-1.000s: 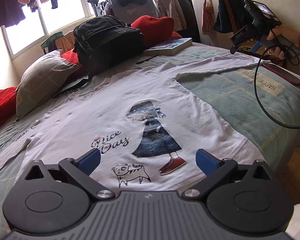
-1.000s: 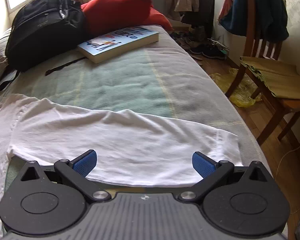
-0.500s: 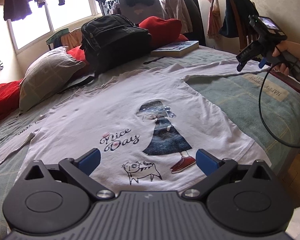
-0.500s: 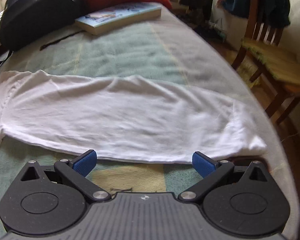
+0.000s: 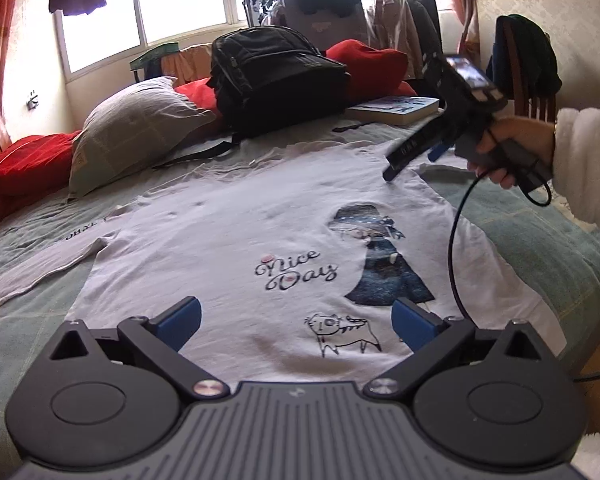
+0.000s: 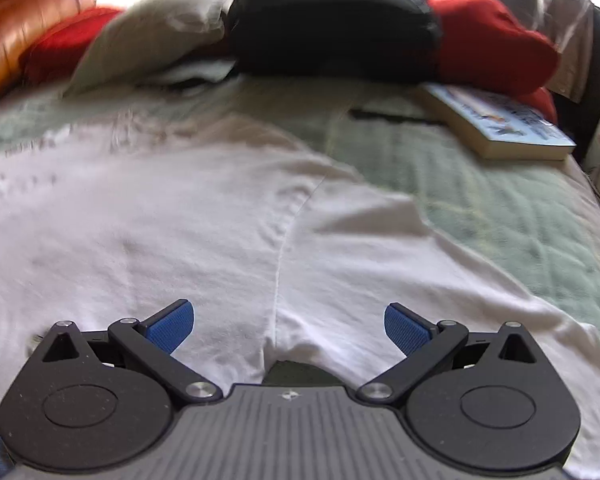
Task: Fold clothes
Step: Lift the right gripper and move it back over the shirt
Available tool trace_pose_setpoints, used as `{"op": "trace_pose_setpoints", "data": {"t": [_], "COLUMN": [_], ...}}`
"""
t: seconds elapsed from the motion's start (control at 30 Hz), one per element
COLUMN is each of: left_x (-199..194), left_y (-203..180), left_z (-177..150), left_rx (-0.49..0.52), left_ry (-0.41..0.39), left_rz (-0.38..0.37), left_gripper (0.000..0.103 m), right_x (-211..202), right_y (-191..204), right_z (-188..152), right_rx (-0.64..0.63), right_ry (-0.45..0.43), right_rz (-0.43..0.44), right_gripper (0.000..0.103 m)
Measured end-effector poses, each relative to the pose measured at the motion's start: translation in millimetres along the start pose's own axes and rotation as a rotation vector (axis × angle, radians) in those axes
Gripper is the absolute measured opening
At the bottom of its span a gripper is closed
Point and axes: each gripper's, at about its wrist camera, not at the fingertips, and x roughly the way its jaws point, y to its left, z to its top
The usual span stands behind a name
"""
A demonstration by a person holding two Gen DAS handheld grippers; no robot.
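Note:
A white long-sleeved T-shirt (image 5: 236,240) printed with "Nice Day", a girl and a cat lies spread flat, front up, on the green bed cover. My left gripper (image 5: 296,320) hovers open over its hem, near the cat print. In the left wrist view my right gripper (image 5: 410,162), held in a hand, tilts down over the shirt's right shoulder. In the right wrist view my right gripper (image 6: 289,326) is open above the shoulder seam (image 6: 280,256) where the right sleeve (image 6: 440,264) joins the body. Neither gripper holds cloth.
At the head of the bed sit a black backpack (image 5: 276,80), a grey pillow (image 5: 132,132), red cushions (image 5: 364,68) and a book (image 5: 396,109). A wooden chair (image 5: 524,80) draped with dark clothing stands to the right. The bed's edge drops at the lower right.
My right gripper swung left from the sleeve's end toward the shoulder seam. The left gripper shifted left along the hem, so the print now sits more to the right.

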Motion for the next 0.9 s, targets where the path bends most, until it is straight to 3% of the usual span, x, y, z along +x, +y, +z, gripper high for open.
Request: {"op": "trace_pose_setpoints", "data": {"t": [0.13,0.3,0.5,0.77,0.9], "left_x": [3,8,-3,-27,-28], "left_y": [9,15,22,41,47], "left_z": [-2,-2,-8,-19,-20], "left_rx": [-0.022,-0.032,-0.057,-0.103,-0.118], "left_ry": [0.007,0.008,-0.016,-0.061,-0.066], "left_rz": [0.002,-0.016,-0.006,0.043,0.057], "left_gripper": [0.101,0.101,0.101,0.101,0.101], "right_x": [-2,-47,-92,-52,-27], "right_y": [-14,-14,37,134,162], "right_z": [-17,-43,-50,-27,-16], "right_rx": [0.002,-0.033,-0.053,-0.11,-0.128], "right_ry": [0.029,0.036,-0.037,-0.056,-0.048], "right_rz": [0.008,-0.064,0.033,0.111,0.132], "right_gripper": [0.103,0.103,0.103,0.103,0.103]}}
